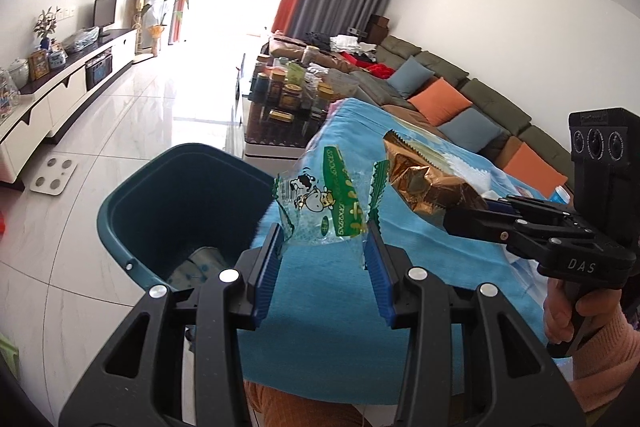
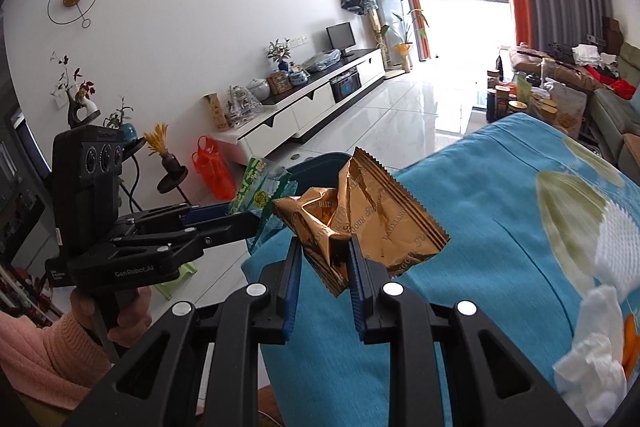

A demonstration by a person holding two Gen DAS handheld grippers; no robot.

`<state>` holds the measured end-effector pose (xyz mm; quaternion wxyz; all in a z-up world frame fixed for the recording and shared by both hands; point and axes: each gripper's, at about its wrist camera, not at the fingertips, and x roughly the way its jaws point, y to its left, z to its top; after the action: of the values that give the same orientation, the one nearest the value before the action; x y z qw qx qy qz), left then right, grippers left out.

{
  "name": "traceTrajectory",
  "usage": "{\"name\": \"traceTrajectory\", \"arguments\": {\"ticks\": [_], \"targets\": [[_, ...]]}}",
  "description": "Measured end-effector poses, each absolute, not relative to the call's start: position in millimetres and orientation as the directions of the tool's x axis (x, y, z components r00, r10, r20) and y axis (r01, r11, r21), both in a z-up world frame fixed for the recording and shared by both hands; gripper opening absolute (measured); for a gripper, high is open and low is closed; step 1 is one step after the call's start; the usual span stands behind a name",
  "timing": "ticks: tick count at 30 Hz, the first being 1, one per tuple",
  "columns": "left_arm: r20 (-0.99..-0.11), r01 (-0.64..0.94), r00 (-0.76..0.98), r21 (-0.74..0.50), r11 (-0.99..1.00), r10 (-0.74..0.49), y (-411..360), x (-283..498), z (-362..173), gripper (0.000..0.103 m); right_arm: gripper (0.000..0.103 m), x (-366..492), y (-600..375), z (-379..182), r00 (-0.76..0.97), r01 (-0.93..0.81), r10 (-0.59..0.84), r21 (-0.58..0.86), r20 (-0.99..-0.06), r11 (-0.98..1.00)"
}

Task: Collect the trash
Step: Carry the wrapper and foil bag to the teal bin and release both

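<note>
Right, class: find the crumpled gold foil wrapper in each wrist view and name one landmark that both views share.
Left wrist view: the crumpled gold foil wrapper sits right of centre, pinched in the right tongs coming in from the right.
Right wrist view: the wrapper is at centre, clamped between the right tongs' blue pads.
Shared landmark: the dark teal plastic bin beside the blue cloth.

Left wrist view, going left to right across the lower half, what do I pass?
White bathroom scale on the floor → dark teal plastic bin → clear green-printed cow wrapper in the left gripper → crumpled gold foil wrapper → black right gripper holding it.
</note>
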<state>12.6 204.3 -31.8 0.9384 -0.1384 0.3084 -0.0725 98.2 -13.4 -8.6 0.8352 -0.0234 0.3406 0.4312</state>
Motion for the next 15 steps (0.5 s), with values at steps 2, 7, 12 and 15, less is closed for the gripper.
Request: {"name": "traceTrajectory", "arguments": {"ticks": [2,7,12,15], "targets": [[-0.561,0.032,0.801,-0.307,0.951,-0.209,211,14,-34,0.041,0.021,103,-3,-8,0.383,-0.749,0.709,0.251,-0.592,0.614],[-0.578,-0.023,0.799,-0.306,0.952,-0.167,232,19,-40,0.041,0.021,119,22,-8,0.343,-0.767,0.721,0.264,-0.602,0.585],[-0.599,-0.065,0.790,-0.296,0.953,-0.132,246,27,-46,0.041,0.021,133,45,-10,0.312,-0.783,0.728,0.269,-0.610,0.561],[-0.610,-0.083,0.783,-0.295,0.952,-0.120,254,31,-50,0.041,0.021,141,60,-10,0.289,-0.788,0.737,0.285,-0.611,0.545]]}}
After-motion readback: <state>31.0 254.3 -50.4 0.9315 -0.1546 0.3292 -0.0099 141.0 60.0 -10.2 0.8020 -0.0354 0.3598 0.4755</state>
